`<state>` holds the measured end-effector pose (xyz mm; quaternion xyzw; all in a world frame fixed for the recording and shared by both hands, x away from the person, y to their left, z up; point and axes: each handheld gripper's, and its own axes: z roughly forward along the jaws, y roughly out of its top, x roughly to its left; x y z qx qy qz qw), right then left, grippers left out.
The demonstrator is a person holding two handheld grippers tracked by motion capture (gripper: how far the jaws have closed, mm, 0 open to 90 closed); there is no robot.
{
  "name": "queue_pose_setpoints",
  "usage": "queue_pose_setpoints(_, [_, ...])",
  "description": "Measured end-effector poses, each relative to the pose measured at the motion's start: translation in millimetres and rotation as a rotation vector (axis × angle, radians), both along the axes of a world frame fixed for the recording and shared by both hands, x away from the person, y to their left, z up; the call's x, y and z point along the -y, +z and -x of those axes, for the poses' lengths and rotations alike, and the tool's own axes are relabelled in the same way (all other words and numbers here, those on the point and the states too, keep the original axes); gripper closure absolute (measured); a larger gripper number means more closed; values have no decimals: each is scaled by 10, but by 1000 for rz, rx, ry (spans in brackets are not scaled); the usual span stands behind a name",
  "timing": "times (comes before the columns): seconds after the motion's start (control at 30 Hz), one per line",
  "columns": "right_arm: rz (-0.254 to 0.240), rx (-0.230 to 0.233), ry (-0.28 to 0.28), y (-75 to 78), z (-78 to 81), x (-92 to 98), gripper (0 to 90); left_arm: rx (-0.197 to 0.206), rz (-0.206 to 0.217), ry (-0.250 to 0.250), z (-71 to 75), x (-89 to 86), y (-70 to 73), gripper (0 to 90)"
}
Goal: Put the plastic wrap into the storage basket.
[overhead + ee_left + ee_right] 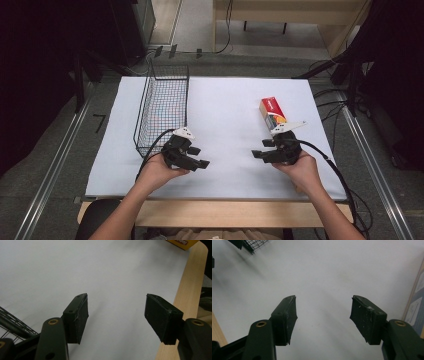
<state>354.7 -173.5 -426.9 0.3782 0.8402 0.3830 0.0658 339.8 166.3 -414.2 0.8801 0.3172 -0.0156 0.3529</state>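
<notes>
A black wire basket (162, 107) stands on the left part of the white sheet (225, 105). A red and orange carton (272, 116) lies at the right. My left gripper (201, 156) is held just in front of the basket's near end, pointing right, open with nothing between its pads (117, 298). My right gripper (261, 149) sits just in front of the carton, pointing left, open over bare sheet (323, 300). The basket's corner (252, 243) appears far off in the right gripper view, and the carton's side (417, 302) at that view's right edge.
The table's wooden front edge (225, 212) runs below the sheet. In the left gripper view, the basket's wires (12, 322) are at the lower left and a yellow carton corner (182, 243) at the top right. Cables trail from both grippers.
</notes>
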Motion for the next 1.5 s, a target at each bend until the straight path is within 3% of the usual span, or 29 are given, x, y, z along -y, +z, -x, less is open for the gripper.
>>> queue_pose_setpoints(0.33, [6, -8, -31, -9, 48, 49, 379, 0, -1, -51, -7, 91, -11, 359])
queue_pose_setpoints(0.67, [29, -9, -30, -18, 88, 79, 377, 7, -11, -71, -2, 165, -20, 359])
queue_pose_setpoints(0.97, [14, -15, -30, -1, 82, 67, 383, 2, -24, -78, -1, 173, -29, 359])
queue_pose_setpoints(1.17, [37, -8, -41, 26, 81, 109, 375, 0, -34, -87, 2, 173, -31, 359])
queue_pose_setpoints(1.5, [44, 23, -153, 221, 48, 391, 368, -6, -36, -96, 14, 191, -38, 356])
